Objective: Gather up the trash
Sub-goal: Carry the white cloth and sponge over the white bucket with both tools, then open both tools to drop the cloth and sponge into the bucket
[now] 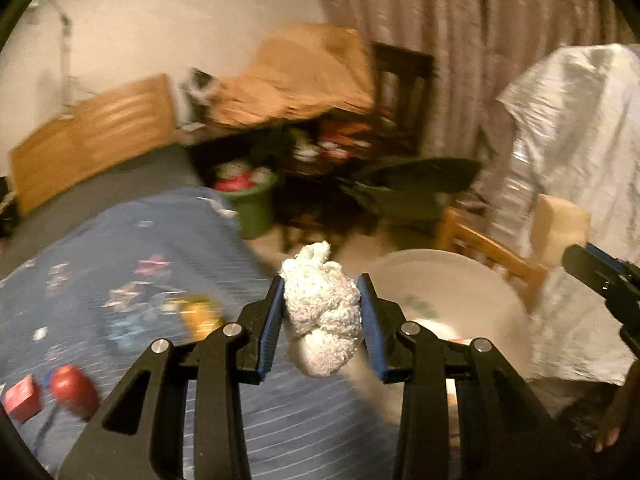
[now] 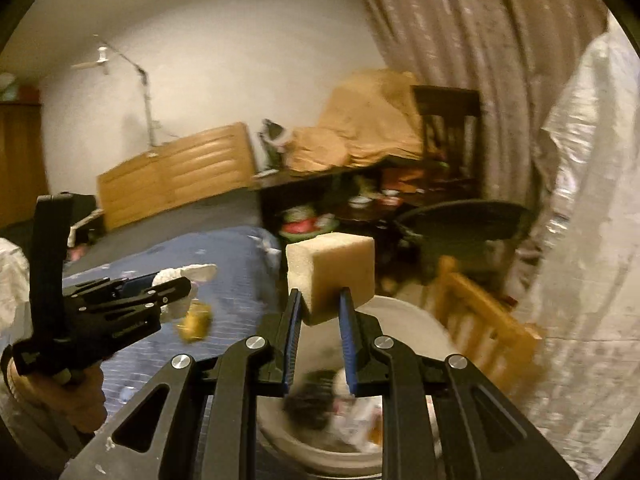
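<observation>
Left tool (image 1: 320, 312) grips the crumpled tissue wad (image 1: 320, 320), frame centre; right tool (image 2: 320, 312) pinches the foam block (image 2: 330, 276). Carry both squarely over the white bin (image 2: 408, 316), lower centre, before you release; avoid collisions.

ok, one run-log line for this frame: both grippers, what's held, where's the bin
left gripper: shut on crumpled white wad | right gripper: shut on tan foam block | white bin: below both, trash inside | bedspread: items left
</observation>
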A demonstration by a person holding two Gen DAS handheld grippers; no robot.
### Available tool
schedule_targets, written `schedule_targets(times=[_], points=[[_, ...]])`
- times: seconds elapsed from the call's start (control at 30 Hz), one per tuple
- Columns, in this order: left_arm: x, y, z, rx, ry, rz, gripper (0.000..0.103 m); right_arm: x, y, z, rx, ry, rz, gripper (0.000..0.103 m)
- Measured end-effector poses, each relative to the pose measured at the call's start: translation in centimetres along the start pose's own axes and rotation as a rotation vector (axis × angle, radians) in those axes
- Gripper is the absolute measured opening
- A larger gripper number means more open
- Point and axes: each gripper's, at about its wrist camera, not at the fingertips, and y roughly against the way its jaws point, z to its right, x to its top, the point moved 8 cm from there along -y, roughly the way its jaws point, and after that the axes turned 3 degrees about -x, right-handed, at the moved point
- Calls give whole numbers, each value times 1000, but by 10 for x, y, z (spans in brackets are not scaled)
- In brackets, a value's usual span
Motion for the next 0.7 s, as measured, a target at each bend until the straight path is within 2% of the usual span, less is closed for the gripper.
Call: schedule_targets(times=[0.03, 0.17, 0.23, 0.3, 0.33, 0.37, 0.4, 0.57, 0.7], points=[[2, -14, 12, -48, -5, -24, 35, -2, -4, 12, -11, -4, -9, 20], [-1, -47, 39, -137, -38, -88, 35, -13, -27, 51, -47, -29, -66, 20], [-5, -59, 54, -207, -71, -121, 36, -19, -43, 57, -52, -39, -94, 20], [-10, -69, 65, -248, -105, -155, 39, -27, -68, 58, -45, -26, -158, 23], [-14, -75, 68, -248, -120, -174, 49, -29, -78, 55, -51, -21, -170, 35], [-16, -79, 69, -234, -125, -181, 62, -33, -86, 60, -58, -23, -180, 42], [-17, -82, 67, -221, -124, -174, 65, -38, -86, 54, -55, -23, -183, 45], [-18, -82, 61, -189, -118, -163, 66, -44, -94, 55, -64, -35, -175, 45], [-17, -75, 54, -168, -100, -147, 66, -47, -82, 50, -78, -42, -163, 46]])
